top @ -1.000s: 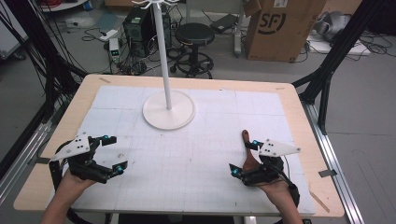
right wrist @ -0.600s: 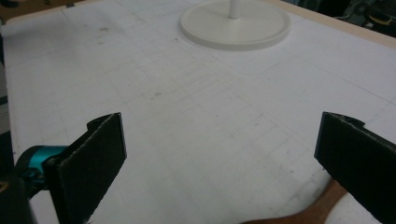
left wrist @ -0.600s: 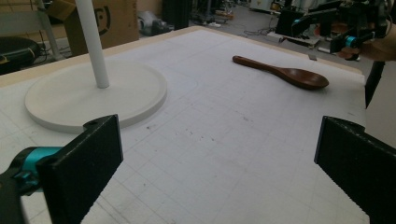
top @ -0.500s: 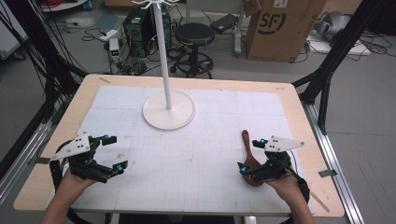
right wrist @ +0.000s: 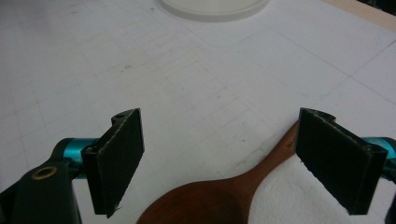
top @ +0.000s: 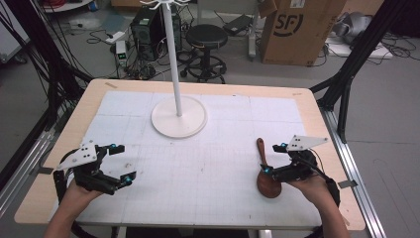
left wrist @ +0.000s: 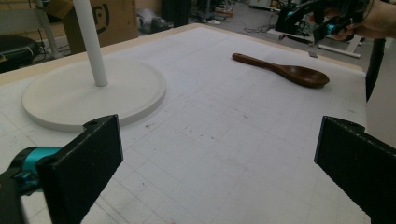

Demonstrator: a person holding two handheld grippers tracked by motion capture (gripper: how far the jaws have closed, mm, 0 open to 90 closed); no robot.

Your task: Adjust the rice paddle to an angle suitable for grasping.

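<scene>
So the right gripper [top: 273, 158] has its jaws wide but just been closing, gripping nothing, with the spoon [top: 265, 171] lying flat on the mat [top: 213, 163] between and below them. Left gripper [top: 119, 162] at 8 o'clock gapes empty; stand [top: 178, 116] at 12.

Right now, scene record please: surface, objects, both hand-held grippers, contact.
surface: table covered by a white grid mat
spoon: wooden spoon lying flat on the mat, bowl toward the person
stand: white pole stand, upright at the far middle of the mat
right hand-held gripper: jaws just been closing, astride the spoon's neck, pads not on it
left hand-held gripper: open, nothing between the jaws
</scene>
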